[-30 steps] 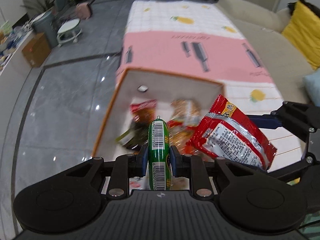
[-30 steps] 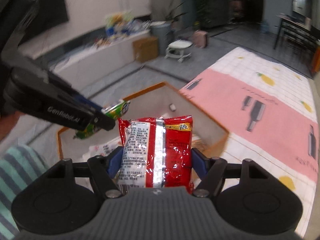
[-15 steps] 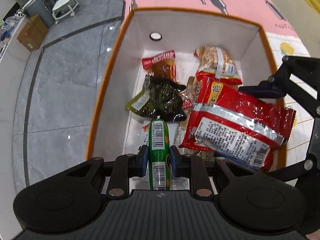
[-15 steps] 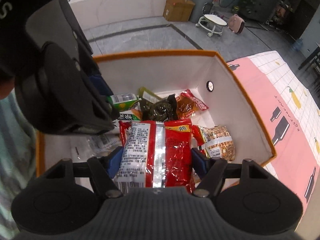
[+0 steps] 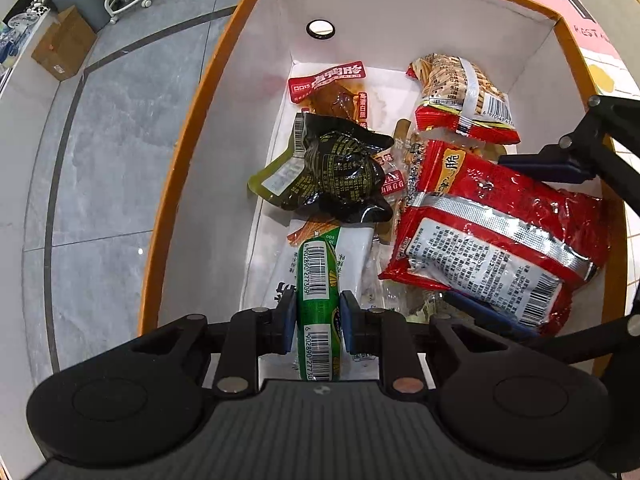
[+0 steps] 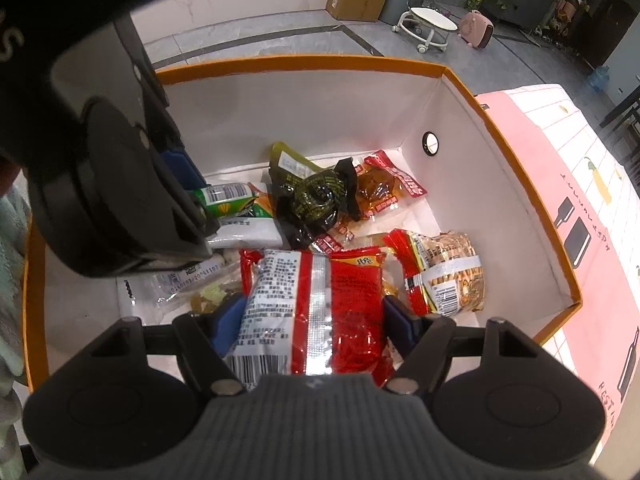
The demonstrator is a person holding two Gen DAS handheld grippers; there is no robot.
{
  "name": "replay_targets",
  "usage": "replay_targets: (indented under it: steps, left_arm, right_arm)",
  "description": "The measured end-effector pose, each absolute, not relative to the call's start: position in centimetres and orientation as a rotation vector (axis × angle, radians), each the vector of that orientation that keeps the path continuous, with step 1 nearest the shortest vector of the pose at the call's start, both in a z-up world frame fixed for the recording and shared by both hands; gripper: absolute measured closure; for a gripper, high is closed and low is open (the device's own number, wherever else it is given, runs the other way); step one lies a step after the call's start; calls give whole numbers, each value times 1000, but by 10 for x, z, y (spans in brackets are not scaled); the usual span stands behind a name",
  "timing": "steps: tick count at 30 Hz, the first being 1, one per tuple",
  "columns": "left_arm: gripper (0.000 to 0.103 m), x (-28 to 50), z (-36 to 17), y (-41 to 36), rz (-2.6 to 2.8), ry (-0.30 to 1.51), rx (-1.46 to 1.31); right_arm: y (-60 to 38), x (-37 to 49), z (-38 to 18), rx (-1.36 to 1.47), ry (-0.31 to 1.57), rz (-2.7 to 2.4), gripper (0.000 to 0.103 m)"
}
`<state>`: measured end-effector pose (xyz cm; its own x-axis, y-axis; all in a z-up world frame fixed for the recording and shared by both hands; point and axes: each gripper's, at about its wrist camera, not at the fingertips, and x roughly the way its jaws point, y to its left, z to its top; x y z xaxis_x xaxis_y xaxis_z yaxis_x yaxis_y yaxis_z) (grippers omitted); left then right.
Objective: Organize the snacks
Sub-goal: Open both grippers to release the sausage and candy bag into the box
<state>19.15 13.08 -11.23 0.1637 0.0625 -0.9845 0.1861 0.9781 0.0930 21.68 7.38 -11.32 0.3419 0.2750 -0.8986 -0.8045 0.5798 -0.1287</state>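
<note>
My left gripper [image 5: 319, 320] is shut on a green snack tube [image 5: 318, 304] with barcodes, held low inside the orange-rimmed white box [image 5: 188, 152]. My right gripper [image 6: 312, 316] is shut on a red snack bag [image 6: 316, 312], also down inside the box [image 6: 520, 184]. The red bag shows in the left wrist view [image 5: 492, 240], and the green tube shows in the right wrist view [image 6: 228, 200]. Several snacks lie on the box floor: a black-green pouch [image 5: 336, 168], a red-labelled brown pack [image 5: 336, 92] and a cracker bag [image 5: 460, 96].
The box stands on a pink and white cloth [image 6: 592, 216]. Grey tiled floor [image 5: 100, 160] lies left of the box, with a cardboard carton [image 5: 64, 48], a bin and a small white stool [image 6: 432, 24] farther off.
Both grippers moved from above the box's near edge to down inside it, carrying the green tube and the red bag. The box now fills both views.
</note>
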Motion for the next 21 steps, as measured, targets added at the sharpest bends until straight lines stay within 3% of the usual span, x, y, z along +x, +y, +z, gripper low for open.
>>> replay_targets:
  steps: [10,15,21]
  left_arm:
    - [70,190,-100,127,-91,1388,220]
    - [48,185,-76,125,-99,1332,220]
    - [41,170,-34,115,-76,1194,240]
  right_arm:
    - [70,211,-99,-651,958,770,21]
    - [63,210,-79,-605,982,781,14]
    - [46,200,-50,-560,946,753,10]
